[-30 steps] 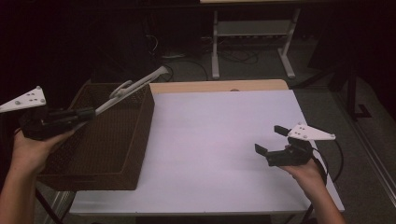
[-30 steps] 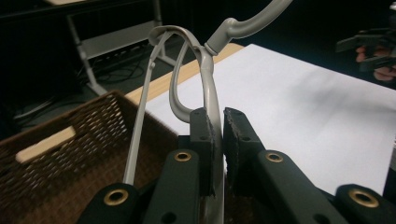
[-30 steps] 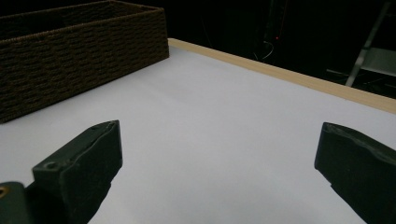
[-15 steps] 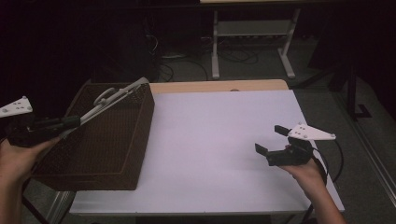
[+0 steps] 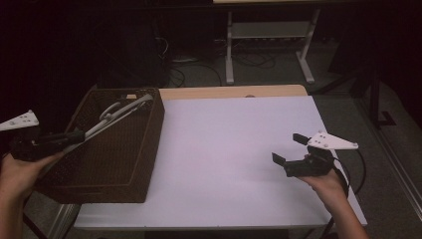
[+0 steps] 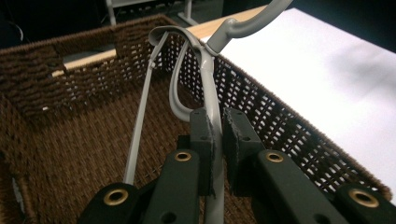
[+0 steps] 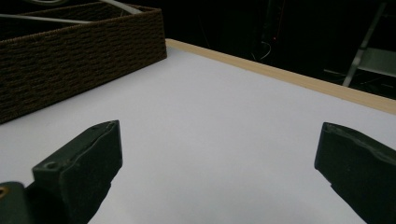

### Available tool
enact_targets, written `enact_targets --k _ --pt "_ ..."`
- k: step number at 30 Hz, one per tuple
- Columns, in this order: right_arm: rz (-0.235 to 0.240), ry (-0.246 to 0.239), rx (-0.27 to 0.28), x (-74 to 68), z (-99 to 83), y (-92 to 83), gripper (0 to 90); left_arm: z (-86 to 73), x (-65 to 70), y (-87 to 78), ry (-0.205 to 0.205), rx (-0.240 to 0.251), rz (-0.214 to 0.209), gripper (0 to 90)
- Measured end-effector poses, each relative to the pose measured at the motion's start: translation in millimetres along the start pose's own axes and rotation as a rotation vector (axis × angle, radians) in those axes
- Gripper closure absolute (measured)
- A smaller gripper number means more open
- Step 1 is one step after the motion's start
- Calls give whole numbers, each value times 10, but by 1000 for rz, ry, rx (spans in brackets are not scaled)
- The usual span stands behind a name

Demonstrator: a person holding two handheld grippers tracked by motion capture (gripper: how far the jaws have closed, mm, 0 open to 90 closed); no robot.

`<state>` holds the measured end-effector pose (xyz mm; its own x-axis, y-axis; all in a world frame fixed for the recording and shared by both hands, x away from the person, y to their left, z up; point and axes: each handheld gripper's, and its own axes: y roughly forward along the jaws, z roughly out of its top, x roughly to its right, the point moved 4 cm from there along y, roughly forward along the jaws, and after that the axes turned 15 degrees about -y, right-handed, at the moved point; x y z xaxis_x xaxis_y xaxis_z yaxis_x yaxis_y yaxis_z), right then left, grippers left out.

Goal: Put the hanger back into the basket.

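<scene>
The left tongs [image 6: 214, 140] are clenched on the stem of a grey hanger [image 6: 210, 88], which slants over the open top of the brown wicker basket [image 5: 144, 149], its hook end near the far rim. The right tongs [image 5: 287, 149] hover released above the white surface [image 5: 229, 149], well apart from the basket.

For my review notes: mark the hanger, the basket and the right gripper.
hanger [image 6: 211, 88]: left gripper view, on its grey bar above the jaws.
basket [image 5: 152, 134]: high view, on its right wall.
right gripper [image 5: 291, 148]: high view, midway between its open jaws.
</scene>
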<state>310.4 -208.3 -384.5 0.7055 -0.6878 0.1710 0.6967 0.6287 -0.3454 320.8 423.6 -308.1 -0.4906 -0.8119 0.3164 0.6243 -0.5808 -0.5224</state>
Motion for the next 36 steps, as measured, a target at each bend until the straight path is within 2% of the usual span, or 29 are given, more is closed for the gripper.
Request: enact_targets --k 7,16,22,25,29,30,36 --pt "0 -2 -1 5 -2 -4 3 -77 -122 183 -24 -63 5 832" --pt "0 -3 -2 6 -4 -3 3 -120 -207 344 -30 -104 1 828" --pt "-5 0 1 18 -5 -11 3 -110 -248 362 -26 -81 1 811" --pt "-3 1 2 15 -1 -14 3 -76 -223 315 -36 -42 -19 752" --pt "-2 -2 3 11 6 -7 3 -62 -198 298 -31 -33 -25 686" --pt "-2 -2 3 11 6 -7 3 -57 -185 298 -31 -29 -30 686" --pt "-1 -4 8 6 33 -10 3 14 -22 314 -28 4 -50 536"
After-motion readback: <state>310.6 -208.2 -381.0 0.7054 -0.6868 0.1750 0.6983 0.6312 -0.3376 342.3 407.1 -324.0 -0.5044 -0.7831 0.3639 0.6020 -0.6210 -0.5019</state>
